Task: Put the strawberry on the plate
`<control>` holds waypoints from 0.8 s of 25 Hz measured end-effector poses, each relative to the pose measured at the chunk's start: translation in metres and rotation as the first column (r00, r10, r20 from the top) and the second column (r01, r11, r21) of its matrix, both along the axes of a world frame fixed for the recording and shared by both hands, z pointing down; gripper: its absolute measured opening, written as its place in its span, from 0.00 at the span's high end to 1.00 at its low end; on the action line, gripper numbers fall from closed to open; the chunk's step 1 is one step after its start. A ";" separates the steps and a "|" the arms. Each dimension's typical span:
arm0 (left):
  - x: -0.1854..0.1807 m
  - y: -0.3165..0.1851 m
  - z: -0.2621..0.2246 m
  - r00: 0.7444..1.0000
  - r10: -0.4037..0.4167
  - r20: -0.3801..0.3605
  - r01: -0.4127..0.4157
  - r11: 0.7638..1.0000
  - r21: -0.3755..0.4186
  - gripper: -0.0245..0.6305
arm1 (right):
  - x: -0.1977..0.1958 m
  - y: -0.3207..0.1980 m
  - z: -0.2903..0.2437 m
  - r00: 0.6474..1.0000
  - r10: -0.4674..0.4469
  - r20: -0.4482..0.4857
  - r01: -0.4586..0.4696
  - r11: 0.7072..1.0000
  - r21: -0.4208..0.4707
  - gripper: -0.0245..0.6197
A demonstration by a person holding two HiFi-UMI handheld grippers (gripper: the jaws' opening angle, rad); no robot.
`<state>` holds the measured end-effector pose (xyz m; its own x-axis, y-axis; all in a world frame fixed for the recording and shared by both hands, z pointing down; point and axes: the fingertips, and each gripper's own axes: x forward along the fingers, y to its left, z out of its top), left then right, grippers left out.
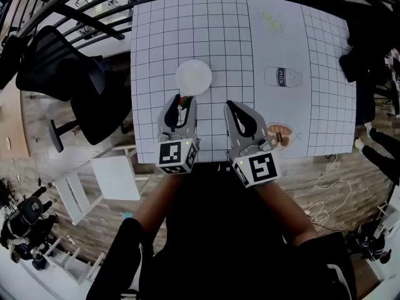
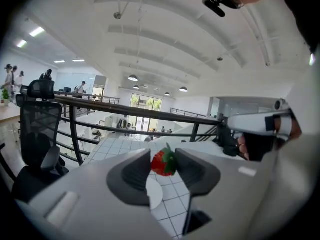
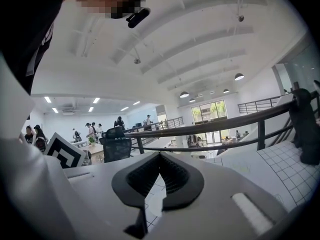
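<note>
A red strawberry (image 2: 163, 163) with green leaves is pinched between the pads of my left gripper (image 2: 163, 170), lifted above the gridded table. From the head view the left gripper (image 1: 182, 105) hovers just in front of the round white plate (image 1: 193, 76), with the strawberry (image 1: 184, 101) a small red spot at its tip. The white plate (image 2: 154, 194) shows low between the left jaws. My right gripper (image 1: 232, 110) is to the right, near the table's front edge, shut with nothing in it; its pads (image 3: 172, 176) meet in the right gripper view.
Flat printed pictures lie on the white gridded table (image 1: 225, 36): a milk bottle (image 1: 282, 77), green slices (image 1: 272, 21), a snack (image 1: 280, 134). A black office chair (image 1: 59, 64) stands left of the table, a white stool (image 1: 103, 180) beside it. Black railings ring the far side.
</note>
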<state>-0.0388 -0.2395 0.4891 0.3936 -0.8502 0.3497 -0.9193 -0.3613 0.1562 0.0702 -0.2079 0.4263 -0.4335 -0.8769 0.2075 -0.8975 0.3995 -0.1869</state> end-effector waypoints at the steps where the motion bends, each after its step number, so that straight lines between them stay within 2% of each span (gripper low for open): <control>1: 0.000 -0.007 0.006 1.000 -0.006 0.007 0.006 1.000 -0.005 0.73 | 0.001 -0.007 0.003 1.000 -0.007 -0.001 0.007 1.000 -0.002 0.97; 7: 0.003 -0.039 0.044 1.000 -0.021 0.007 0.021 0.999 -0.037 0.73 | 0.008 -0.041 0.024 1.000 -0.004 0.008 0.004 0.998 -0.068 0.97; 11: 0.009 -0.055 0.075 0.999 -0.025 0.041 0.027 0.998 -0.053 0.73 | 0.013 -0.058 0.040 1.000 -0.013 0.013 0.014 0.995 -0.097 0.97; 15: 0.016 -0.070 0.084 0.996 0.002 0.092 0.001 0.999 -0.032 0.73 | 0.016 -0.070 0.050 0.999 -0.040 -0.001 0.040 0.992 -0.118 0.97; 20: 0.013 -0.087 0.110 0.995 0.010 0.099 -0.004 0.999 -0.054 0.73 | 0.020 -0.084 0.068 0.999 -0.039 -0.008 0.037 0.990 -0.138 0.97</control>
<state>-0.0263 -0.3267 0.5995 0.3608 -0.8264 0.4322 -0.9286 -0.3614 0.0842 0.0900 -0.2923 0.4940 -0.4633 -0.8226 0.3295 -0.8843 0.4047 -0.2331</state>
